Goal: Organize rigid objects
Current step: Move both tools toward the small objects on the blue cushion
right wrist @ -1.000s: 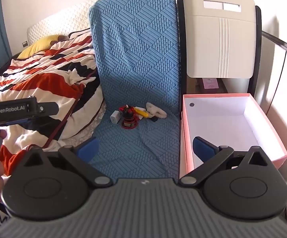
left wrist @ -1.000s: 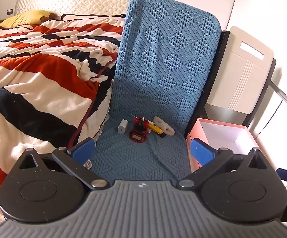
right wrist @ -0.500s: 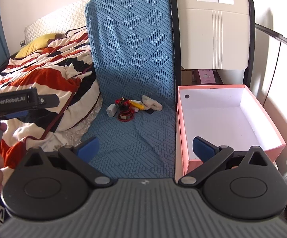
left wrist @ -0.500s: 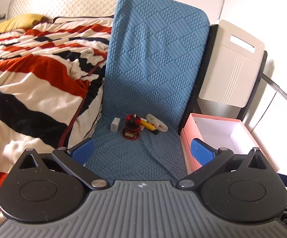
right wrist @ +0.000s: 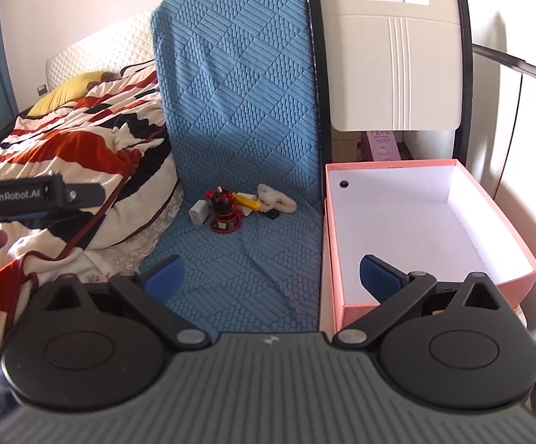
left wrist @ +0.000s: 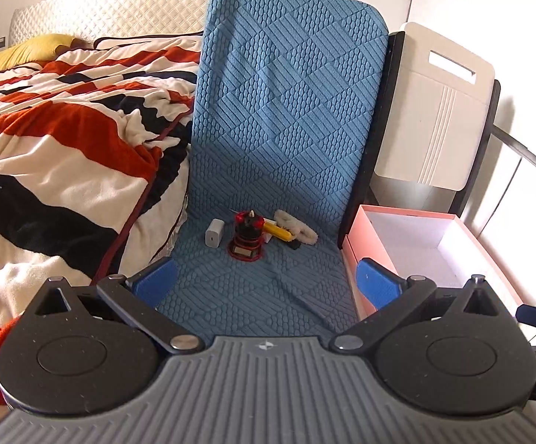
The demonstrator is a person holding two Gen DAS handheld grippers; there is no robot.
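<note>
With the left gripper (left wrist: 264,277) and right gripper (right wrist: 271,272) both spread and empty, the small red-and-black figurine (left wrist: 246,236), clustered with other items at the back of the blue textured mat (left wrist: 268,288), is best approached squarely and lifted into the empty pink cardboard box (right wrist: 519,251) just beside the mat.

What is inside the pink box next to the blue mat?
The pink box shows only its white lining and a small round hole in the left wall; no objects lie in it. Its near left corner is hidden behind the right gripper.
</note>
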